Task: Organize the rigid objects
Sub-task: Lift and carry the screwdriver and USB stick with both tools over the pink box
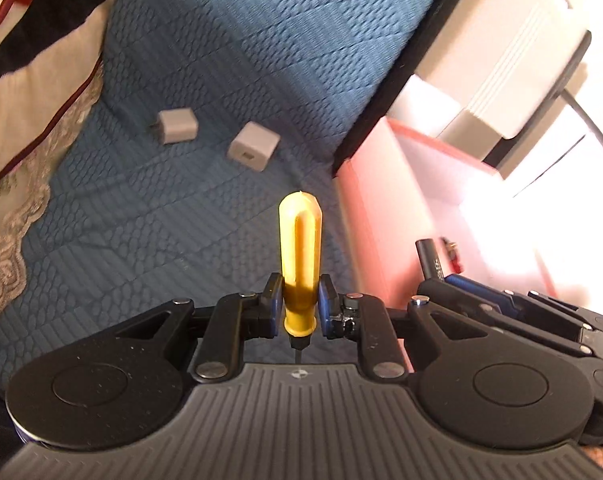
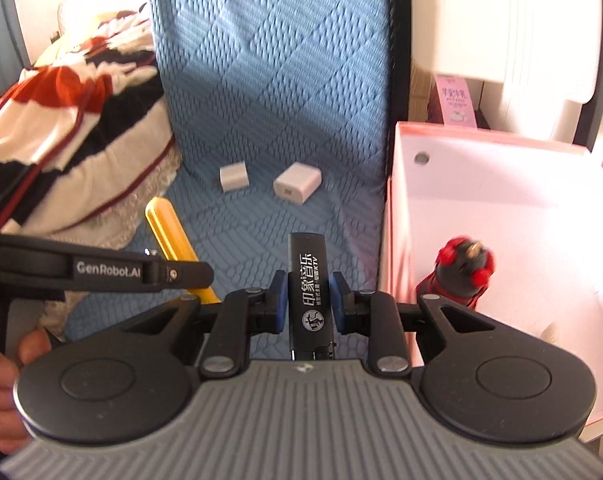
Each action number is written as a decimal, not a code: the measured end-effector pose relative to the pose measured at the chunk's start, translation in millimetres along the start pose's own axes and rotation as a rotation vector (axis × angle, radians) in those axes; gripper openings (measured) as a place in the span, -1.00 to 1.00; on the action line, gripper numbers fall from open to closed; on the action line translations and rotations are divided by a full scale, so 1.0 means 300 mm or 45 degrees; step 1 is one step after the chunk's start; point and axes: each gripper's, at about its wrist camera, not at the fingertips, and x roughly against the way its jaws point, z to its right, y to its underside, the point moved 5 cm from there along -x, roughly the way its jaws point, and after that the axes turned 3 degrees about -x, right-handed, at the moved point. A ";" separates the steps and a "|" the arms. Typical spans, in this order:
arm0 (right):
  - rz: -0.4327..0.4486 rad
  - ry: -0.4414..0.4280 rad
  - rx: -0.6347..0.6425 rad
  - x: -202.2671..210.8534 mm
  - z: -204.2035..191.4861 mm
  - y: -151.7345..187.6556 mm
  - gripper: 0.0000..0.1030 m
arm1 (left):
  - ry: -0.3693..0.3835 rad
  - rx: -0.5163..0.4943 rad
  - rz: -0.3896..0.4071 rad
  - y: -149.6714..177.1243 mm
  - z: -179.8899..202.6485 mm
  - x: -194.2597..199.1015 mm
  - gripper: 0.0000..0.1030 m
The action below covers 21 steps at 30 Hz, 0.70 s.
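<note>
While both tools hover over the blue mattress [image 2: 269, 80], the left gripper [image 1: 300, 304] is clamped on a yellow screwdriver [image 1: 300, 248] by its handle, and the right gripper [image 2: 310, 300] pinches a black lighter [image 2: 309, 292]. Each seems bound for the pink box [image 2: 389, 240] at right, where a red toy [image 2: 459, 276] already lies. Two white chargers [image 2: 297, 182] wait mid-frame.

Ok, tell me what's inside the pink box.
Inside the pink box: a red-and-black object near its left wall, otherwise bare white floor. The right hand-held gripper, shut on the black lighter, hides the box's near corner.
</note>
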 end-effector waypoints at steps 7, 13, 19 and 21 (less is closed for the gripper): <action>0.094 0.014 0.008 0.103 0.055 -0.101 -0.49 | 0.054 -0.033 0.089 -0.082 0.122 0.060 -0.58; 0.152 0.039 -0.003 0.166 0.128 -0.170 -0.49 | 0.117 -0.045 0.151 -0.160 0.245 0.088 -0.58; 0.181 0.064 -0.018 0.232 0.212 -0.219 -0.49 | 0.170 -0.061 0.170 -0.209 0.380 0.083 -0.58; 0.194 0.071 -0.019 0.256 0.243 -0.238 -0.49 | 0.196 -0.045 0.177 -0.218 0.418 0.086 -0.58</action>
